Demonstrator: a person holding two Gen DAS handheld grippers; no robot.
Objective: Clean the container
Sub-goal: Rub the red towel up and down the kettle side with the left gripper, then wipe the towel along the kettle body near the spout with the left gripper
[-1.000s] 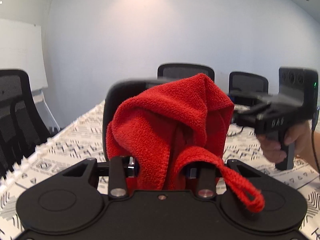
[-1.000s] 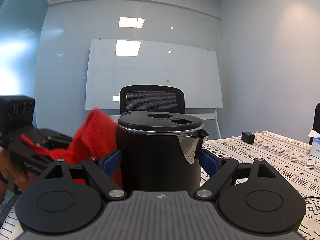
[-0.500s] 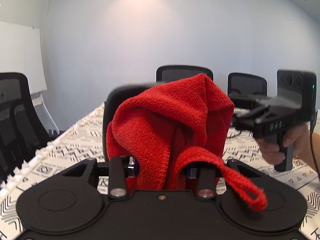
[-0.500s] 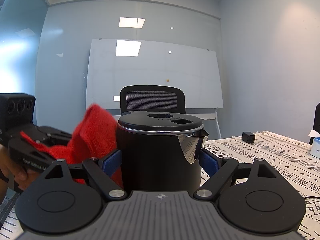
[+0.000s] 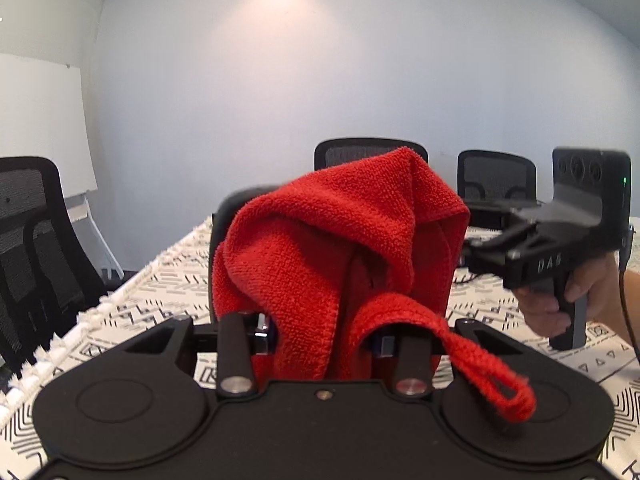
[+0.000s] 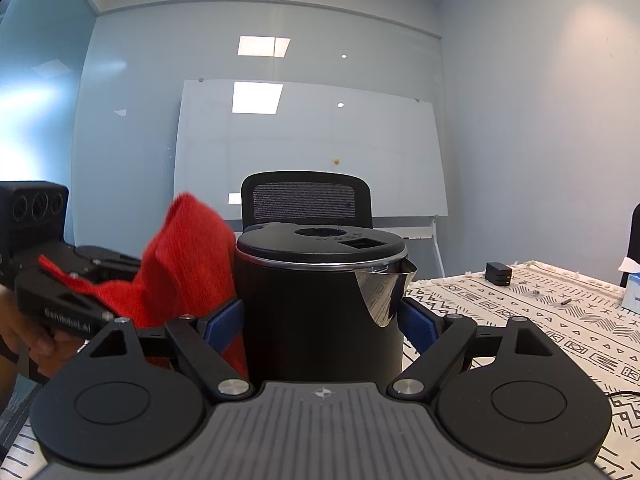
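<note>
Black cylindrical kettle w/ steel spout (image 6: 320, 300), centre frame, sat clamped in right gripper (image 6: 320, 322) jaws; left gripper (image 5: 326, 334) jaws pinched red microfibre cloth (image 5: 340, 256) against its side. Wiping step underway; next, prob. rub around wall.

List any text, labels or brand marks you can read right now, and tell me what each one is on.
"DAS" – raised letters on the side of the right gripper.
"GenRobot.AI" – white print on the side of the left gripper, which holds the red cloth.
Small markings around the opening in the kettle lid: too small to read.
</note>
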